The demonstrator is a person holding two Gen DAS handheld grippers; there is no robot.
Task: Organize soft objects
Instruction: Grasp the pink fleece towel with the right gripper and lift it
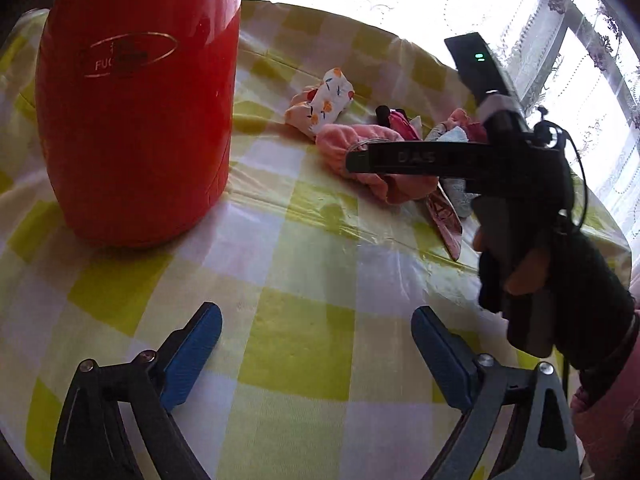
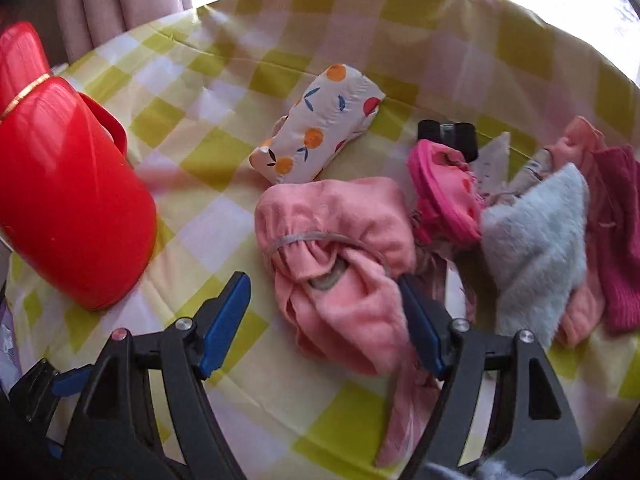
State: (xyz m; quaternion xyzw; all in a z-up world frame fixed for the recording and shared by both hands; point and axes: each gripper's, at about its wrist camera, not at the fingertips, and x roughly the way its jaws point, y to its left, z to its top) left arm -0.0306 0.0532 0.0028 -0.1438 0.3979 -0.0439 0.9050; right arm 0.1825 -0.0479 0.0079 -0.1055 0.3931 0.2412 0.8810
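Observation:
A pile of soft items lies on the checked tablecloth (image 2: 208,152). A pink cloth bundle (image 2: 340,248) with an elastic band sits between my right gripper's open fingers; the right gripper (image 2: 324,292) is around its near end. Behind it lies a white fruit-print roll (image 2: 316,136). To the right are a hot-pink piece (image 2: 444,196), a pale blue fluffy cloth (image 2: 536,248) and a magenta knit (image 2: 620,240). My left gripper (image 1: 316,320) is open and empty above bare cloth. The left wrist view shows the right gripper (image 1: 360,160) over the pink bundle (image 1: 360,140).
A large red thermos jug (image 1: 136,100) stands at the left; it also shows in the right wrist view (image 2: 68,200). A small black clip-like object (image 2: 448,132) lies behind the pile. Bright window and lace curtain (image 1: 560,60) lie beyond the table edge.

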